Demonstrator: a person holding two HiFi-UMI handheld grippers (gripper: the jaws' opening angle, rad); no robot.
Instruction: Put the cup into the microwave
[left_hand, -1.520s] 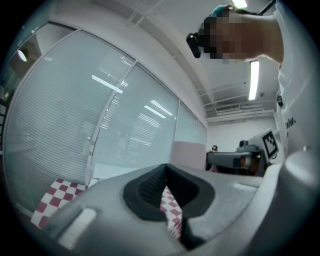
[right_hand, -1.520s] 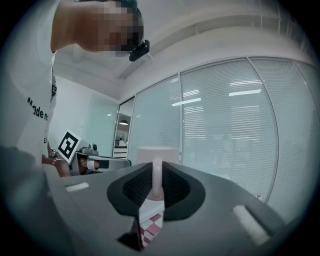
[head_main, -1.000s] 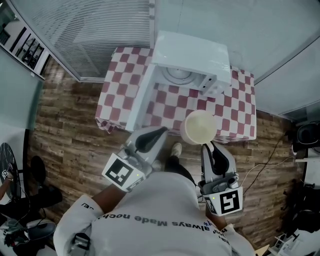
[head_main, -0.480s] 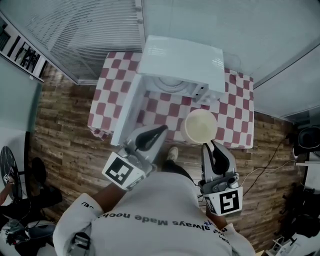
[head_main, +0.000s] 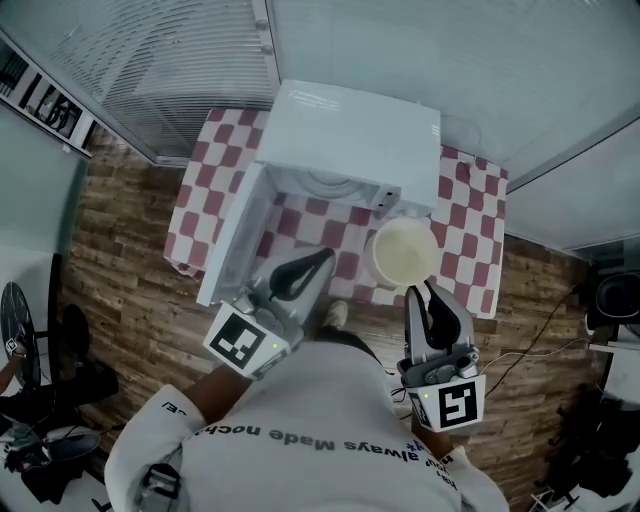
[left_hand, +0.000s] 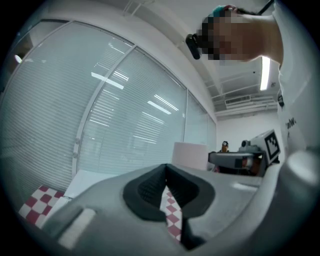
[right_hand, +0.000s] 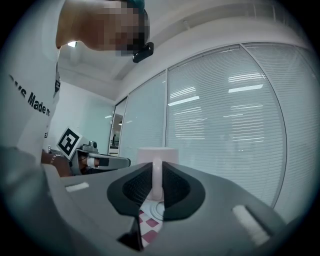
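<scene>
Carrying step: the right tongs (head_main: 417, 292) grip the handle of the cup (head_main: 404, 252), centre-right in the head view, over the tabletop (head_main: 470, 232). The left tongs (head_main: 310, 266) are clenched on nothing. The next move likely calls for steering the cup up-left into the open microwave (head_main: 350, 135).

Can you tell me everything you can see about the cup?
The cup is pale cream, smooth like ceramic, with a round open top, and it looks empty inside. It has a thin handle on one side. The right hand-held gripper is shut on that handle and holds the cup upright in the air. Nothing else touches it. It hangs over the checkered table, just in front of the open white microwave, not inside it yet.
</scene>
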